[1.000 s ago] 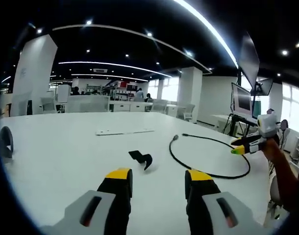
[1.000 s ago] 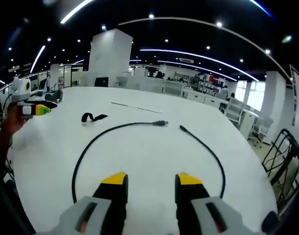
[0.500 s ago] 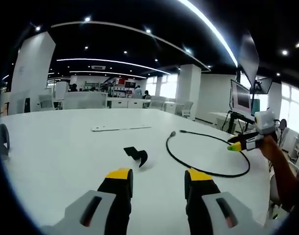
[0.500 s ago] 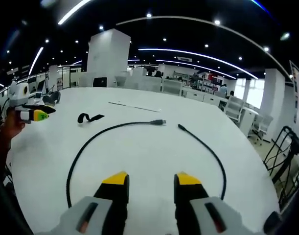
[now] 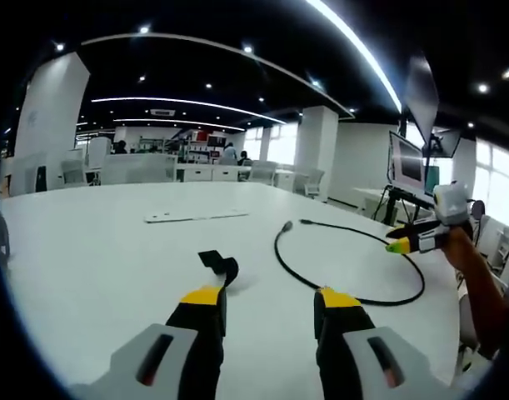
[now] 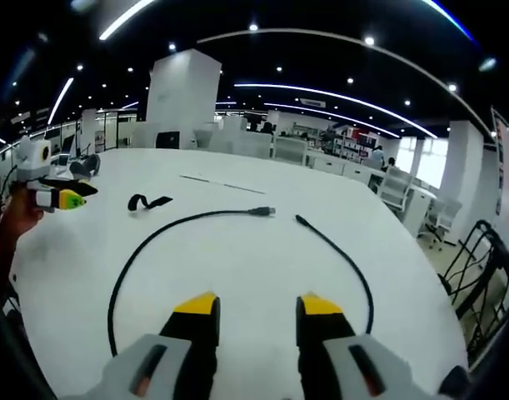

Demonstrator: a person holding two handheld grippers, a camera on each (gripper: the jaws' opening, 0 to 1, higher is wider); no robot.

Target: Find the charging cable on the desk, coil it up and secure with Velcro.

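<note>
Both grippers (image 5: pixel 266 304) (image 6: pixel 254 310) agape, empty | cable (image 6: pixel 237 242) open loop, ends pointing away | Velcro strap (image 5: pixel 221 265) beside

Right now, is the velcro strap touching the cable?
Apart. In the right gripper view the black Velcro strap lies off to one side of the charging cable, with bare white desk between them; the left gripper view shows the same gap.

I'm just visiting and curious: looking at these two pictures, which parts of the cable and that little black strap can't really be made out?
- Charging cable: in the right gripper view, the near part of its loop passes behind the right gripper, so that stretch is hidden.
- Cable plugs: too small to tell the connector type in either view.
- Velcro strap: small and dark in the left gripper view; its fastening surface is unreadable.
- Flat white strip on the desk: too distant to identify.
</note>
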